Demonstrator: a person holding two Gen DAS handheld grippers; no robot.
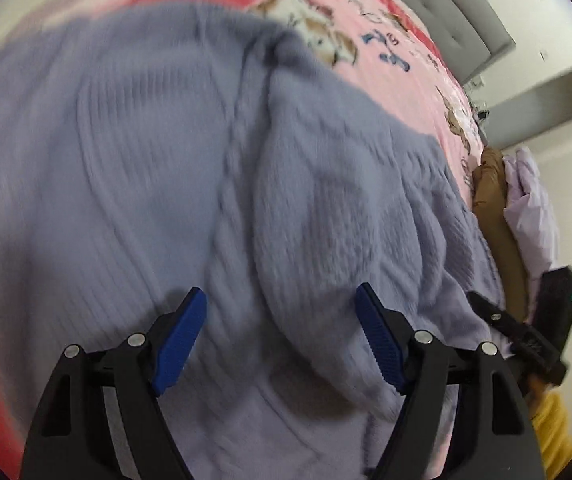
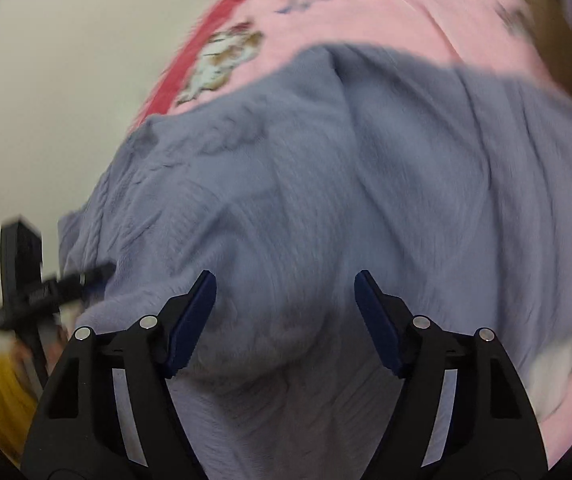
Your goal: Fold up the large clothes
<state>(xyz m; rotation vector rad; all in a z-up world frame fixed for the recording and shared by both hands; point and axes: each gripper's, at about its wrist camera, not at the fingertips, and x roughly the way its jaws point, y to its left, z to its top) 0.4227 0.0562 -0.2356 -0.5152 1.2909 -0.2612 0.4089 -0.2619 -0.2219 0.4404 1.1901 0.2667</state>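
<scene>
A large lavender knit sweater (image 1: pixel 146 184) lies spread and rumpled on a pink printed blanket (image 1: pixel 386 28); it also shows in the right wrist view (image 2: pixel 366 184). My left gripper (image 1: pixel 280 312) is open, its blue pads just above the sweater with a fold of fabric bulging between them. My right gripper (image 2: pixel 286 300) is open too, above the knit. The right gripper shows in the left wrist view (image 1: pixel 526 332) at the sweater's edge, and the left gripper shows in the right wrist view (image 2: pixel 38 288) at the left edge. Both views are blurred.
The blanket (image 2: pixel 366 12) has a red border (image 2: pixel 206 40) and animal prints. A grey padded headboard (image 1: pixel 446 12) stands at the far end. Brown (image 1: pixel 494 208) and pale lilac (image 1: pixel 534 208) garments lie beside the sweater. A yellow sleeve (image 1: pixel 554 440) shows at the right.
</scene>
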